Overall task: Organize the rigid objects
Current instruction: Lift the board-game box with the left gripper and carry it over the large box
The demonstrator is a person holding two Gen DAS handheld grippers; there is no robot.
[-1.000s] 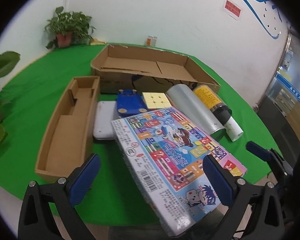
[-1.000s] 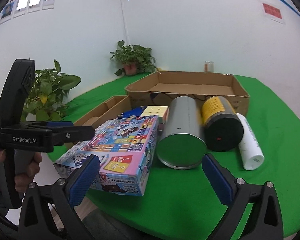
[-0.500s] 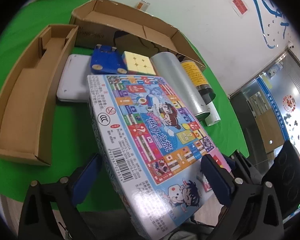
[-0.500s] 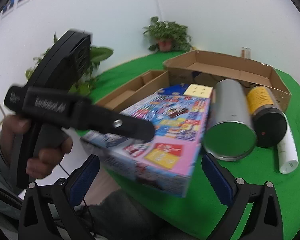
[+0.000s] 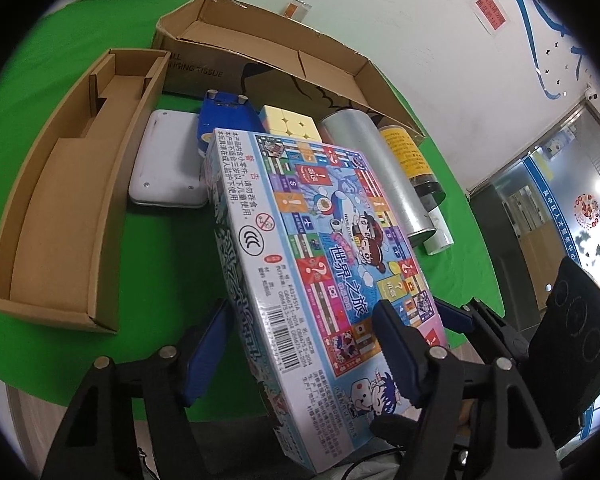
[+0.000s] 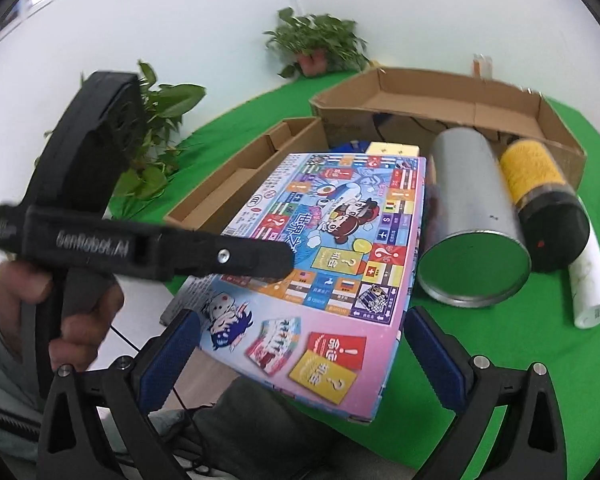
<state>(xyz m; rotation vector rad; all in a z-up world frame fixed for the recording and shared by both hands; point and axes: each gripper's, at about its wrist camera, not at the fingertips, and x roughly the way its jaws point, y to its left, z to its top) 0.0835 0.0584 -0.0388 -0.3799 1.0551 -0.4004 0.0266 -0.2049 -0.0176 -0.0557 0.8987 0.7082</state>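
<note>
The game box (image 5: 324, 264), flat on the green table (image 5: 156, 240) a second ago, is now clamped across its thickness by the left gripper (image 5: 300, 356) and tilted up. The right gripper (image 6: 296, 356) is held wide, nothing gripped, straddling the box's near end. Toward 12 o'clock the big carton (image 5: 260, 64) is waiting; stowing is judged next.

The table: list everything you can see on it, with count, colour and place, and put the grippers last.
Board game box: one, colourful, near table edge, tilted.
Silver can: one, lying right of the game box.
Yellow-label tube: one, black cap, beside the can.
White tube: one, far right.
Puzzle cube: one, pale yellow, behind the game box.
Blue toy: one, left of the cube.
White device: one, beside the narrow tray.
Narrow cardboard tray: one, left.
Large cardboard box: one, back.
Potted plants: two, far edge.
Left gripper: around the game box's edge.
Right gripper: straddling its near end.
</note>
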